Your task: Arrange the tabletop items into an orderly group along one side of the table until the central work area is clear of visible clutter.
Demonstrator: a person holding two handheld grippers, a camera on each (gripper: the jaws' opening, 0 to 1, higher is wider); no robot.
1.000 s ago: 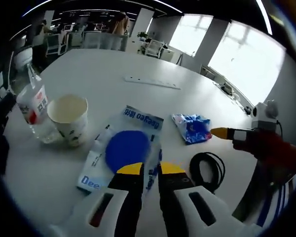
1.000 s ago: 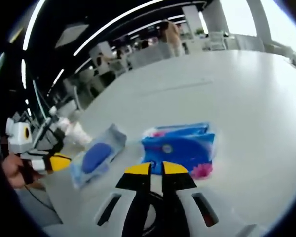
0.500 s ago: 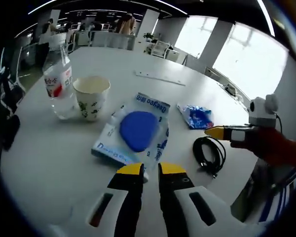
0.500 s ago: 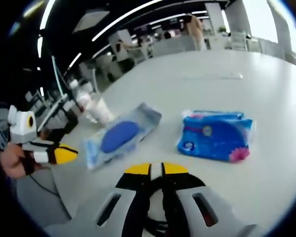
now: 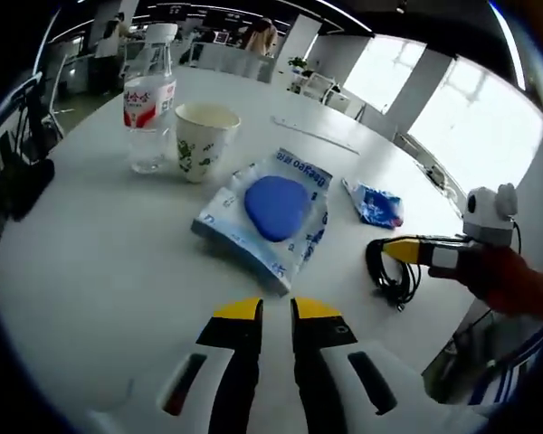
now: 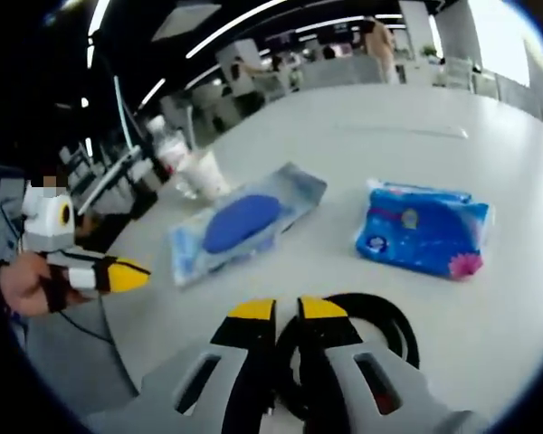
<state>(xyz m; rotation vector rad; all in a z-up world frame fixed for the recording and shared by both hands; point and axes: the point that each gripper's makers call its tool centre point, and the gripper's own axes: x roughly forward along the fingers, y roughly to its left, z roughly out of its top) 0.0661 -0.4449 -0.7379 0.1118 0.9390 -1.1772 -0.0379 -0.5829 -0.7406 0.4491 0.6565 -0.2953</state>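
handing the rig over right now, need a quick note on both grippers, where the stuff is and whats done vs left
Left gripper: jaws nearly shut, empty, held over bare white table.
Right gripper: jaws nearly shut, empty, tips at the coiled black cable; whether they touch it is unclear.
Items: clear plastic water bottle with red label and white paper cup stand side by side at the far edge. The clear packet holding a blue oval pad lies mid-table; the blue tissue pack lies beyond the cable.
Done: nothing grouped yet beyond bottle and cup.
Left: move packet, tissue pack and cable to one side.
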